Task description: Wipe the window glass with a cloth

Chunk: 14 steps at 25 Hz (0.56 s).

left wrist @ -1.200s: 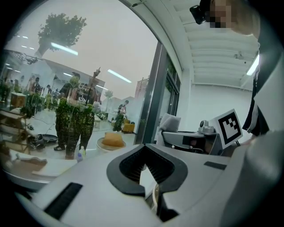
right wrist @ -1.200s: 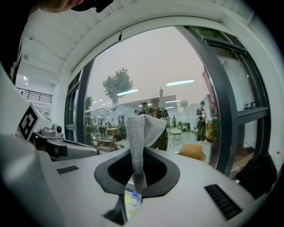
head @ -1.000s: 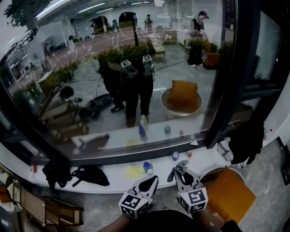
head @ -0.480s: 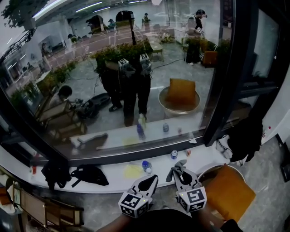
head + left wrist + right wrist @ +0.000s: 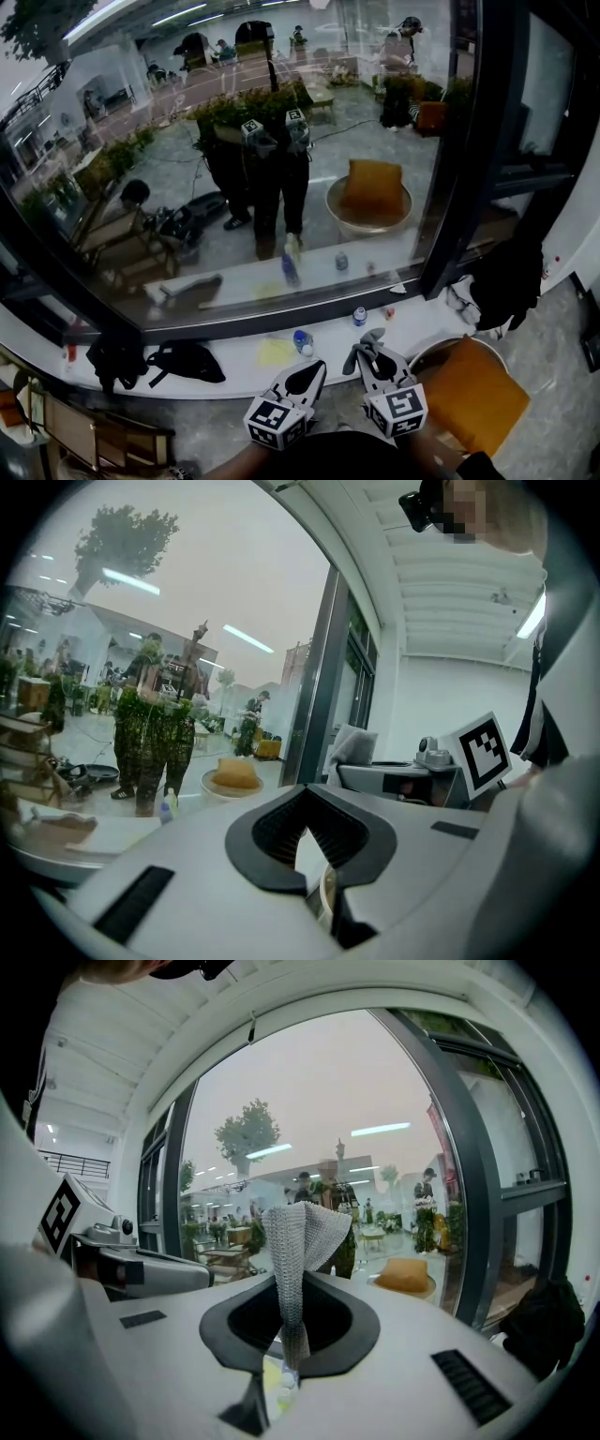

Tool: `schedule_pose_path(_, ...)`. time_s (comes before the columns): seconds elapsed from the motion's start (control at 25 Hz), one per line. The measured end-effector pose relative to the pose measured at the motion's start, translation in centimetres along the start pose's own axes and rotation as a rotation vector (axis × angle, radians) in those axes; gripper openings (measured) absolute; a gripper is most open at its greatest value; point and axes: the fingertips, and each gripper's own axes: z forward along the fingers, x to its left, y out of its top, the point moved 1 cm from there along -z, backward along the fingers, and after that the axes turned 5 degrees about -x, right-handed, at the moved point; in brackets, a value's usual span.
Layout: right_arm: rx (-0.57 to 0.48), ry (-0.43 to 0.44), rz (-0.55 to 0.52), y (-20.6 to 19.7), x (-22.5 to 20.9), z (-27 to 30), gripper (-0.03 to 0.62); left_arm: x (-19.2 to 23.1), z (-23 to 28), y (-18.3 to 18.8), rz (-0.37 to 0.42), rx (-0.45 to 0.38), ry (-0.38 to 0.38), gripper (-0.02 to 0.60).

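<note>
The big window glass fills the head view and mirrors the person and both grippers. My right gripper is low in the view, in front of the sill, shut on a grey knitted cloth. In the right gripper view the cloth stands up out of the closed jaws of that gripper, with the glass ahead. My left gripper sits beside it to the left, shut with nothing in it. In the left gripper view that gripper points along the glass.
A white sill runs under the glass with a yellow cloth, a blue-capped bottle, a small can and a black bag. A dark frame post bounds the pane at right. An orange chair stands below right.
The head view has shifted a little downward over the scene. Both grippers keep nearly the same place and the cloth stays in the right one.
</note>
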Motion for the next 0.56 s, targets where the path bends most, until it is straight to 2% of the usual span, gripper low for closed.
schedule_pose_path(0.56, 0.005, -0.006, -0.003, -0.12, -0.22, -0.27, 0.051, -0.31, -0.09, 0.05, 0.001, 0.001, -0.005, 0.006)
